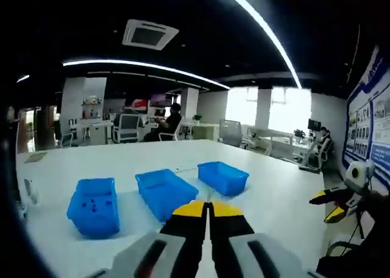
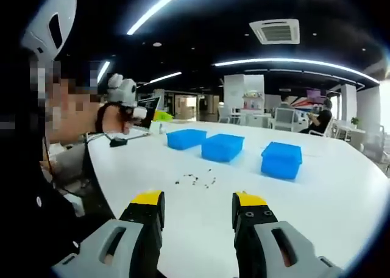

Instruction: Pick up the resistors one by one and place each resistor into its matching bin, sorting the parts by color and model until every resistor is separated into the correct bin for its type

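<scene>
White office surface (image 2: 341, 192) carries three blue plastic bins (image 2: 222, 147) in a row, small dark resistors (image 2: 196, 180) scattered before them, orientation unreadable. Left gripper (image 1: 208, 210) jaws closed, empty; right gripper (image 2: 198, 212) jaws wide, hovering level.

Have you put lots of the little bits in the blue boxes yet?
A few dark bits already lie in the nearest blue bin. Nothing is held: the left gripper is shut and empty, the right gripper open. A scatter of resistors waits on the white table, so most remains.
</scene>
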A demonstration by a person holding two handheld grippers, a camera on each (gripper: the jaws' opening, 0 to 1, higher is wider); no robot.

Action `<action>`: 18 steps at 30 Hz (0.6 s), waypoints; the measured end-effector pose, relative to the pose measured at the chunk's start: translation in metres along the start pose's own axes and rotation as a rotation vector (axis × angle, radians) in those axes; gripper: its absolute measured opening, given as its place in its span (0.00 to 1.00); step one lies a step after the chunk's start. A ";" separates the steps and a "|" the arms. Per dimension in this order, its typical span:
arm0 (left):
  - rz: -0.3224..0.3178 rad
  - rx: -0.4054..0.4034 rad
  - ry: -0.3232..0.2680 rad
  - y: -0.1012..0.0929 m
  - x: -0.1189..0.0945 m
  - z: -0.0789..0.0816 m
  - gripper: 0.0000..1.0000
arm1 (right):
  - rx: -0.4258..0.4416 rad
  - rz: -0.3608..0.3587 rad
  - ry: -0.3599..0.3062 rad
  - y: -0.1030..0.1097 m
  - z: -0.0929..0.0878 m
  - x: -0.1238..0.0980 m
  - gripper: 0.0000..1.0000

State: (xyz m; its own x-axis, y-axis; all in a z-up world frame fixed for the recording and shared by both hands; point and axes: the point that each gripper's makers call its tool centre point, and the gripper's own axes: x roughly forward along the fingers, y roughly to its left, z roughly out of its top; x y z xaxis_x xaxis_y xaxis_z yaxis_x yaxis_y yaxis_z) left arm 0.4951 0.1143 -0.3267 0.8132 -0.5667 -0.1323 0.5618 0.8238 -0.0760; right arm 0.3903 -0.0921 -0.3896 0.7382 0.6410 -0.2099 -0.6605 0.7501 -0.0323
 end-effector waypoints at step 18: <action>0.056 -0.013 -0.107 0.021 0.093 0.035 0.05 | -0.034 -0.126 -0.026 -0.017 0.015 -0.006 0.46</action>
State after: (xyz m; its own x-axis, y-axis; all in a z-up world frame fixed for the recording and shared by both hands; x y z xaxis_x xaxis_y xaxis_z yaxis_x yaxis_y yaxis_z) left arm 0.5875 0.0783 -0.3064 0.8553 -0.5172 -0.0301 0.5135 0.8540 -0.0842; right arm 0.3994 -0.1061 -0.3737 0.8185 0.5468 -0.1764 -0.5666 0.8191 -0.0897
